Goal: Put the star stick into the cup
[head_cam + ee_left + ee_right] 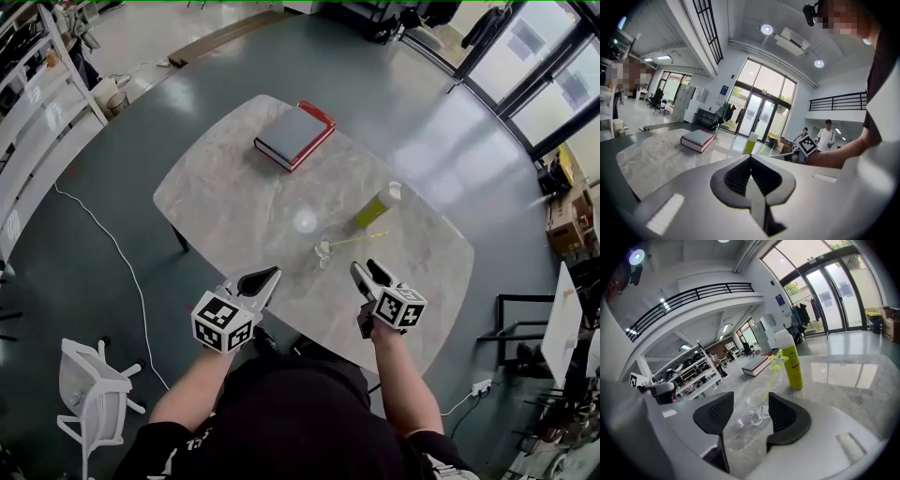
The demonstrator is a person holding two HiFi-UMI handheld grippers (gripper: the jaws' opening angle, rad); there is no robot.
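A clear cup (323,251) stands on the marble table (225,206) with the yellow-green star stick (356,240) leaning out of it to the right. In the right gripper view the stick (769,385) rises from the cup (757,416) and its star sits high beside the bottle. My right gripper (366,266) (750,399) hovers just short of the cup, jaws wide apart, nothing between the pads. My left gripper (270,276) (751,174) is shut and empty, near the table's front edge, left of the cup.
A yellow-green bottle (377,206) (792,364) (751,143) stands just behind the cup. A grey book with a red cover (293,136) (697,139) lies at the far end of the table. A white chair (89,389) sits on the floor at lower left.
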